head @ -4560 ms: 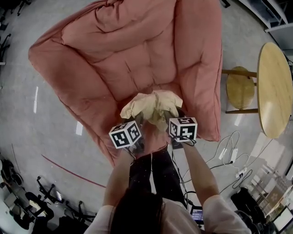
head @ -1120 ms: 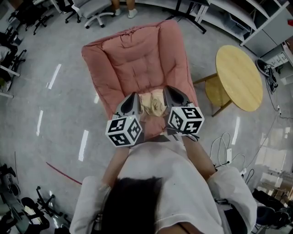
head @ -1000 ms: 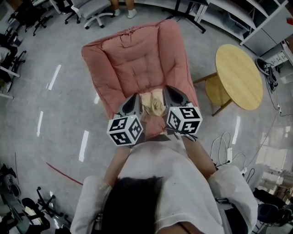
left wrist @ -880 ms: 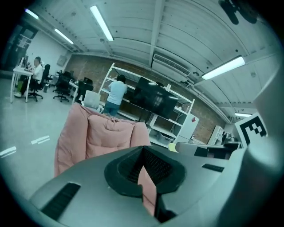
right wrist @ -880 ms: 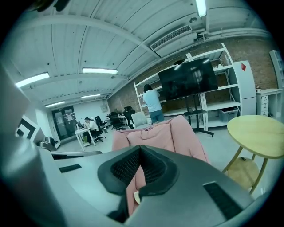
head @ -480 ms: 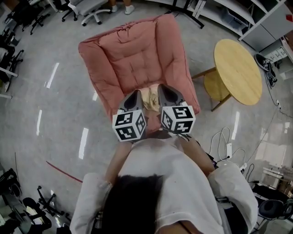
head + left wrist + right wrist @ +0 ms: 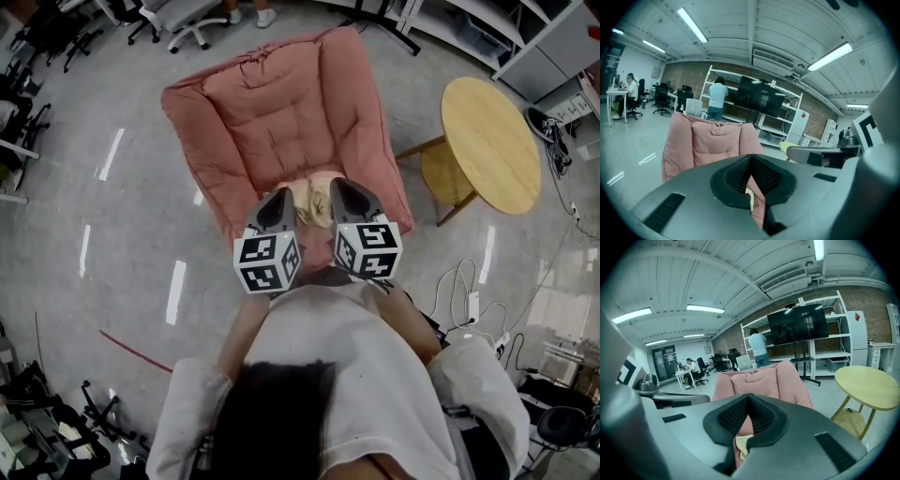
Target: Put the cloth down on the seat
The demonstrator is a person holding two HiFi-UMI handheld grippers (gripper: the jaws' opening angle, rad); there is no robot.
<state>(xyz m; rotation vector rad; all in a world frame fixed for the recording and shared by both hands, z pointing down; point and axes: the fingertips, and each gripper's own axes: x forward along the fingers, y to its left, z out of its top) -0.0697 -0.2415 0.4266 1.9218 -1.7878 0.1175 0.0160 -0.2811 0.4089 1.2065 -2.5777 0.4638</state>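
- Cloth [image 7: 314, 202], pale yellow, lies bunched at the front of the pink armchair's seat [image 7: 281, 131], at 12 o'clock from the person.
- Left gripper [image 7: 278, 197] and right gripper [image 7: 340, 186] are held side by side, pointing to 12 o'clock and flanking the cloth, jaws pressed together with nothing between them.
- Each marker cube [image 7: 267, 262] bears black-and-white square patterns.
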